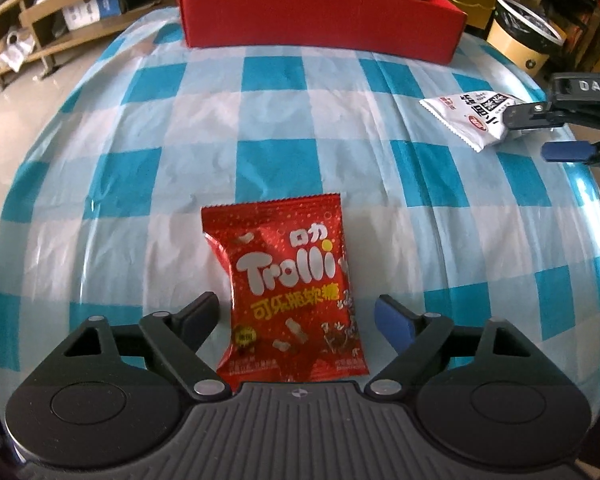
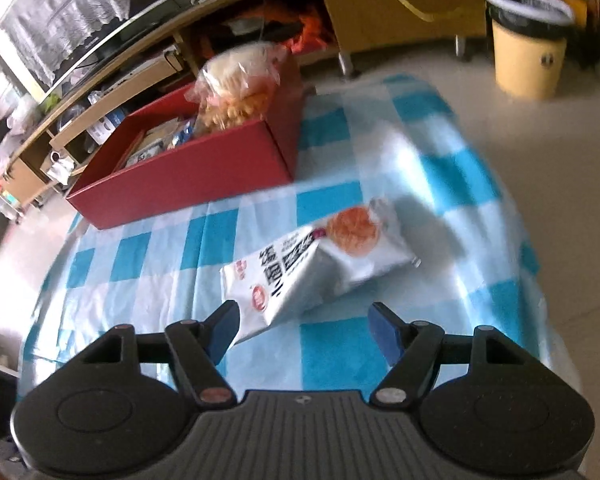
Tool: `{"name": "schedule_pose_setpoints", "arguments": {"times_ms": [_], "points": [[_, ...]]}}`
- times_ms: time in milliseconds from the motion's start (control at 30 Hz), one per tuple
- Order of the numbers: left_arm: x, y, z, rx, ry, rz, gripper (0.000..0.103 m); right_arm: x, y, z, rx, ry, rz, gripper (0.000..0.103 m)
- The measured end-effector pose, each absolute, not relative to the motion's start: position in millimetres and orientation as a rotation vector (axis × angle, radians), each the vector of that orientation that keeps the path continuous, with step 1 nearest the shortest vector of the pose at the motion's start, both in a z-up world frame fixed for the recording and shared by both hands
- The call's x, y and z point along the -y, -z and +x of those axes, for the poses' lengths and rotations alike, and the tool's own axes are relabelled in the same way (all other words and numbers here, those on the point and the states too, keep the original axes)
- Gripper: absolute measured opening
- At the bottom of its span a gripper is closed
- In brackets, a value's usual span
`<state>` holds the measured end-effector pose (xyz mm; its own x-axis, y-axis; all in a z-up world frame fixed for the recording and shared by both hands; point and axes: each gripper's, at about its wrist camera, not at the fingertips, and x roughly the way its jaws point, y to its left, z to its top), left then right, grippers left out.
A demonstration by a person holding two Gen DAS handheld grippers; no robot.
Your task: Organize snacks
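Red Trolli gummy packet point(image 1: 288, 296) is sitting flat on the checkered tablecloth point(image 1: 260, 120) right between the fingers of your left gripper point(image 1: 296, 316), and neither pad touches it, so that claw is spread wide and released. Over on your right gripper point(image 2: 304, 328), the jaws are parted too; the white snack packet point(image 2: 316, 268) pokes in between them, with its corner right at the left finger, but I can't tell if it's actually touching. Further back on the cloth you've got the red box point(image 2: 188, 176), already holding a clear bag of snacks point(image 2: 236, 84). A yellow bin point(image 2: 528, 40) stands on the floor beyond.
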<state>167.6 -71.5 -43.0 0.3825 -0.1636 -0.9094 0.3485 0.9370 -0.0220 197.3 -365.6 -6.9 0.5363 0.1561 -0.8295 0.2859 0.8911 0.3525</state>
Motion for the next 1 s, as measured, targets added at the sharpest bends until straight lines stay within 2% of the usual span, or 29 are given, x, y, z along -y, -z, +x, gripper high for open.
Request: {"name": "schedule_pose_setpoints", "arguments": {"times_ms": [333, 500, 1000], "points": [[70, 43, 167, -1.120, 0.372, 0.178, 0.089, 353, 17, 261, -1.042, 0.133, 0.544, 0.071], [69, 43, 167, -1.119, 0.382, 0.176, 0.090, 328, 14, 289, -1.054, 0.133, 0.433, 0.073], [73, 47, 165, -1.111, 0.387, 0.198, 0.094, 289, 26, 274, -1.118, 0.010, 0.140, 0.075]]}}
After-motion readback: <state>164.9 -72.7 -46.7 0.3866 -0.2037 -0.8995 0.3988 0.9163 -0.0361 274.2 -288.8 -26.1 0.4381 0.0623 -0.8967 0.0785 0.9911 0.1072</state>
